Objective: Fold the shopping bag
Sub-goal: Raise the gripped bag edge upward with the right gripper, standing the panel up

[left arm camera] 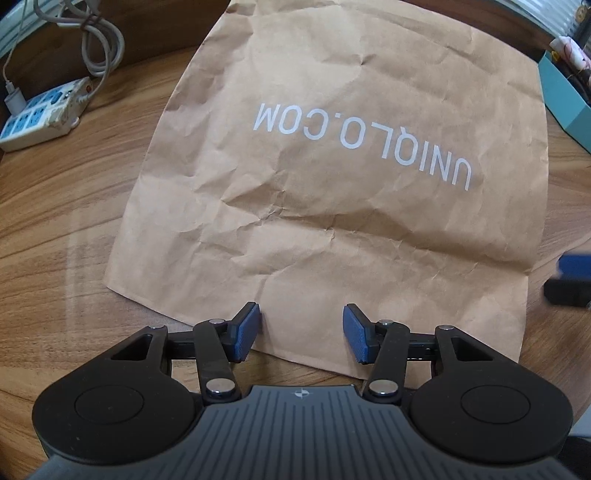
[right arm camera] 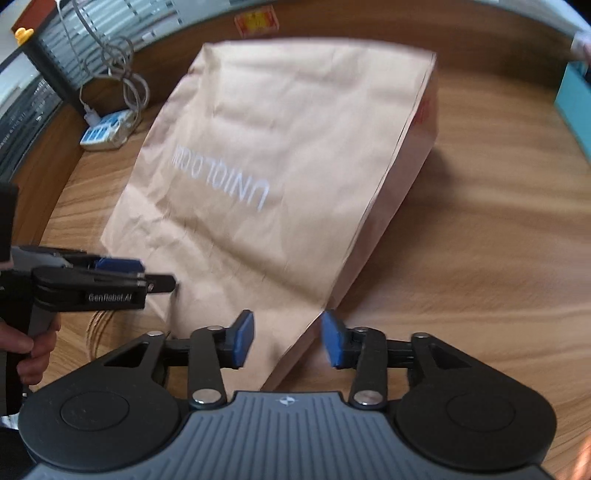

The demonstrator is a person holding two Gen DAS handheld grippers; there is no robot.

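Surface: a wooden table [left arm camera: 66,206] with pale and darker brown grain running across it; a glossy reflection shows on its near left part in the left wrist view.
Shopping bag: the brown paper shopping bag [left arm camera: 332,192] lies flat and creased in the middle of the table, white "UNIQLO.COM" lettering reading upside down; in the right wrist view its right side gusset stands a little raised off the wood [right arm camera: 280,177].
Left gripper: the left gripper [left arm camera: 302,336] hangs over the bag's near edge, jaws spread with 2 blue pads showing and nothing between them; in the right wrist view it appears side-on at the bag's near left corner [right arm camera: 147,277], held by a hand [right arm camera: 33,343].
Right gripper: the right gripper [right arm camera: 288,339] sits at the bag's near right corner, jaws spread wide, the corner lying between them without being pinched.
Room, left: a white and blue power strip [left arm camera: 40,118] with a looped grey cable [left arm camera: 99,44] rests near the table's far left edge.
Room, right: a teal box [left arm camera: 565,96] sits at the far right.
Room, back: pale window blinds [right arm camera: 92,33] beyond the table; a red and yellow sticker [right arm camera: 256,21] on the far rim.
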